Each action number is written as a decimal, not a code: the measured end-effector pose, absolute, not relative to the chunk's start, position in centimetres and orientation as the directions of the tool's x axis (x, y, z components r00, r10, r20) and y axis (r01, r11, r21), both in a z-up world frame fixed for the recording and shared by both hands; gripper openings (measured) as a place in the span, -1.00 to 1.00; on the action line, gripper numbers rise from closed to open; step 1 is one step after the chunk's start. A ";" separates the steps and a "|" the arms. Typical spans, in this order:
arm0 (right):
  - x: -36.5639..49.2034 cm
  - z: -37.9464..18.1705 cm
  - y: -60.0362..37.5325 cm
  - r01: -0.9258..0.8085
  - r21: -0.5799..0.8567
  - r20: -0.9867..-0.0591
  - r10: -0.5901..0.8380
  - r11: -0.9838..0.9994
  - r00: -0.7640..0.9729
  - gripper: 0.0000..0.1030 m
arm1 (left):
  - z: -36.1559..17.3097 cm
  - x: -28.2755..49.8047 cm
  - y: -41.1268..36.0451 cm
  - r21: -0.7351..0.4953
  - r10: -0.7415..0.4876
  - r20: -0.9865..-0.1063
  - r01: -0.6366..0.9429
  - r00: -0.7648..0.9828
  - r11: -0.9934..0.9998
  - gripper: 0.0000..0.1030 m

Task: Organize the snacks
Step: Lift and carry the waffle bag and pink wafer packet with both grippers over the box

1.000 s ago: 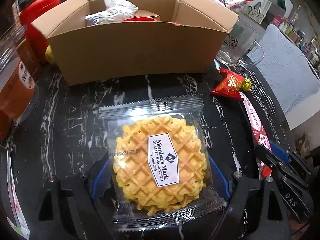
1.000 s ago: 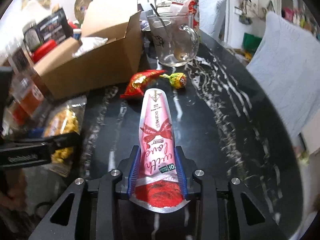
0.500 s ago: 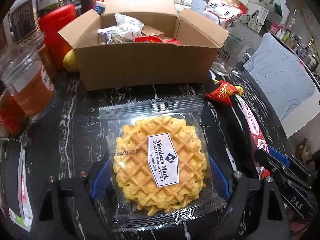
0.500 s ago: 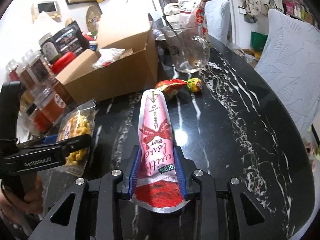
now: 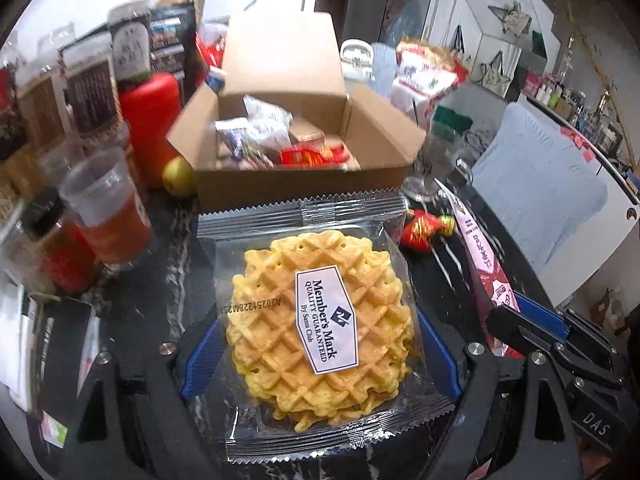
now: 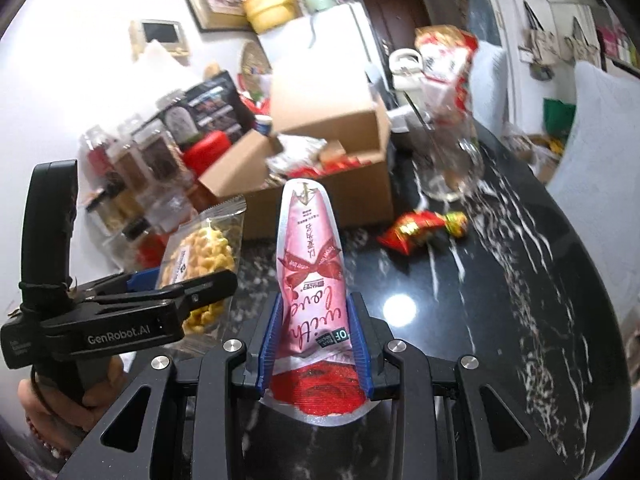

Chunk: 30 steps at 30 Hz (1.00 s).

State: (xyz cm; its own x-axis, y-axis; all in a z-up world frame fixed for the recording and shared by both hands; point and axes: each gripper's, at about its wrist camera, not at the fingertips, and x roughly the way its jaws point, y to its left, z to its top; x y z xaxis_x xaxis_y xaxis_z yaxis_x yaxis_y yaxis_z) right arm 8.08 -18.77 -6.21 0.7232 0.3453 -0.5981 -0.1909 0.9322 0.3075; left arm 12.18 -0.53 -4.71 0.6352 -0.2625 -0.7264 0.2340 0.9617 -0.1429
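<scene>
My left gripper (image 5: 318,344) is shut on a clear-wrapped waffle pack (image 5: 320,316), its blue pads pressing both sides, held above the black marble table (image 5: 176,256). My right gripper (image 6: 316,328) is shut on a tall pink pouch (image 6: 310,256) that stands up between its pads. Ahead of both sits an open cardboard box (image 5: 296,160) with several snack packets inside. In the right wrist view the left gripper (image 6: 188,292) and its waffle pack (image 6: 200,256) appear at left, the box (image 6: 332,184) behind. The pink pouch (image 5: 480,256) shows at right in the left wrist view.
A red wrapped snack (image 5: 418,230) and a small candy (image 6: 456,222) lie on the table by a glass mug (image 6: 452,160). Drink cups (image 5: 108,216), a red bottle (image 5: 150,120) and jars crowd the left. A yellow fruit (image 5: 178,176) lies beside the box. A chair back (image 5: 540,208) stands right.
Both grippers have risen and tipped up with their packs still held; the box's inside and the far clutter have come into view, and the table has dropped lower in both views.
</scene>
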 end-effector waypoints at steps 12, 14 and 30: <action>11.1 -2.5 -17.2 -0.283 0.333 -0.525 0.426 0.899 0.737 -0.37 | 0.0 14.5 0.9 -0.116 -0.264 -0.636 0.249 0.725 0.962 0.68; 11.9 -1.7 -16.9 -0.298 0.324 -0.513 0.431 0.898 0.742 -0.37 | 0.7 15.1 1.1 -0.112 -0.261 -0.621 0.246 0.739 0.963 0.68; 20.6 0.6 -15.2 -0.345 0.303 -0.478 0.455 0.888 0.752 -0.38 | 2.0 23.5 1.7 -0.133 -0.241 -0.572 0.202 0.784 0.970 0.68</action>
